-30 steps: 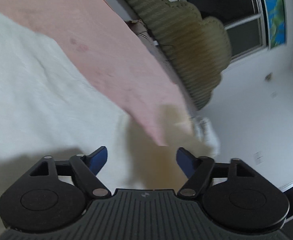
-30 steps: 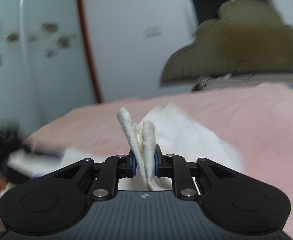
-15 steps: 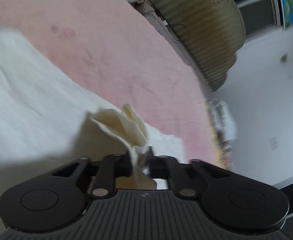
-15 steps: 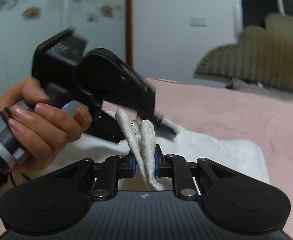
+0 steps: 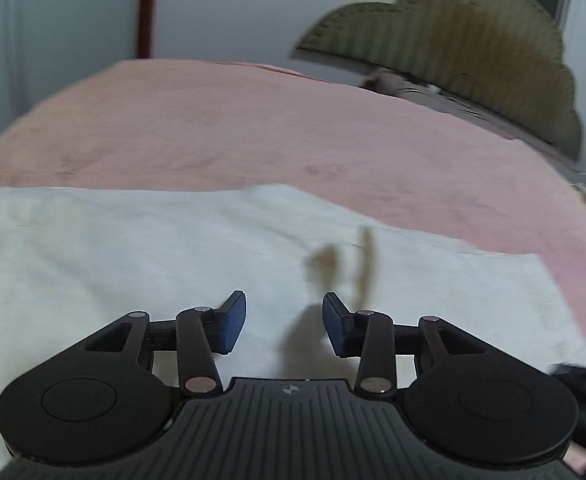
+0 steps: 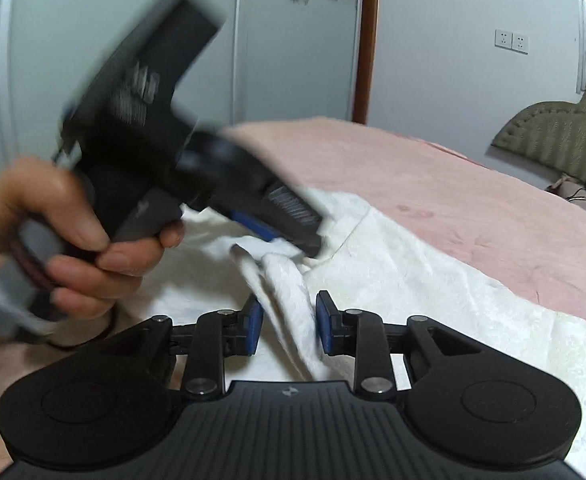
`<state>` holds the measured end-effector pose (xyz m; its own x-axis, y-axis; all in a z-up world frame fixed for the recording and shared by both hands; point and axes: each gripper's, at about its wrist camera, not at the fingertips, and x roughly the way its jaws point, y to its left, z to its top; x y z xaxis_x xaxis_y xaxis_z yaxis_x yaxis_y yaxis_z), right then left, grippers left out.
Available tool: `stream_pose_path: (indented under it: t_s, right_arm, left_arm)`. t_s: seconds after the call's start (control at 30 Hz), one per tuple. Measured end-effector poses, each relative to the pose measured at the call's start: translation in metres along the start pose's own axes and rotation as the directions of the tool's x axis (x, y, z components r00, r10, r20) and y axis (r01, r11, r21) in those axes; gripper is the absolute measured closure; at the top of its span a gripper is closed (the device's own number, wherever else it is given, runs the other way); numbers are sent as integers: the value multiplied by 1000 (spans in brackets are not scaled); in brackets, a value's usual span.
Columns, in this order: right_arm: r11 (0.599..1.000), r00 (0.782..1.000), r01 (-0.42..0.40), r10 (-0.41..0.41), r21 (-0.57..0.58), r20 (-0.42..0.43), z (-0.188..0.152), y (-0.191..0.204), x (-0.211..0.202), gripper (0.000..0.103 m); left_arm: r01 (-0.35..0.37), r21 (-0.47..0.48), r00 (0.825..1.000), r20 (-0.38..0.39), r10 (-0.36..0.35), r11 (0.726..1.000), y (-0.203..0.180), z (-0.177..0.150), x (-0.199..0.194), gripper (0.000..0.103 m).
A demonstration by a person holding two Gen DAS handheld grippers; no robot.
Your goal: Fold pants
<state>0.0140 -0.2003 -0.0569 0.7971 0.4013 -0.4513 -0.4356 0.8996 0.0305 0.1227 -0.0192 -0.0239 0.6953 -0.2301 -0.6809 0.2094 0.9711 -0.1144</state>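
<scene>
Looking at: one pair of white pants (image 5: 141, 264) spread flat across a pink bed cover (image 5: 253, 128), as I see it from both wrist cameras.
Count: one pair of pants, two tongs, one hand (image 6: 65, 248) in view, one olive headboard (image 5: 473, 52), one double wall socket (image 6: 511, 41).
Left tongs (image 5: 284, 324): spread, jaws just been opening; nothing sits between the blue pads, only flat cloth below them. In the right view they are blurred, held in the hand, tip over a bunched ridge of cloth.
Right tongs (image 6: 287, 322): jaws just been opening; a raised fold of the pants stands between the pads. The left pad touches the cloth, the right one stands just clear, so I read no pinch.
Pants edges: far edge runs straight across the cover; the right corner (image 5: 533, 258) lies flat near the cover's right side.
Open room: bare pink cover lies wide beyond the far edge, up to the headboard on the right.
Marks: small blurred tan streaks (image 5: 345, 264) over the cloth ahead of the left tongs; I cannot tell what they are.
</scene>
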Motion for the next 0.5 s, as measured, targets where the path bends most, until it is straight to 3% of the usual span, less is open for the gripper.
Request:
stream_pose_path:
  t_s: [0.07, 0.17, 0.23, 0.27, 0.37, 0.5]
  right_arm:
    - [991, 998, -49, 44, 126, 43, -1, -20, -16, 75]
    - [966, 995, -86, 69, 242, 78, -8, -39, -22, 75]
    - [973, 997, -70, 74, 222, -10, -13, -36, -10, 53]
    - [981, 994, -66, 80, 180, -72, -18, -28, -3, 25]
    - [997, 994, -73, 76, 40, -73, -27, -2, -7, 23]
    - [990, 995, -102, 101, 100, 16, -22, -15, -30, 24]
  left_arm:
    - [-50, 9, 999, 9, 50, 999, 10, -3, -11, 56]
    - [-47, 57, 999, 19, 46, 997, 16, -8, -28, 52]
    - [-47, 104, 999, 31, 44, 993, 13, -16, -35, 40]
    - [-64, 141, 997, 42, 58, 988, 8, -19, -32, 37]
    - [-159, 174, 986, 79, 148, 972, 0, -28, -34, 38]
    - [-62, 207, 997, 46, 54, 976, -3, -31, -38, 34]
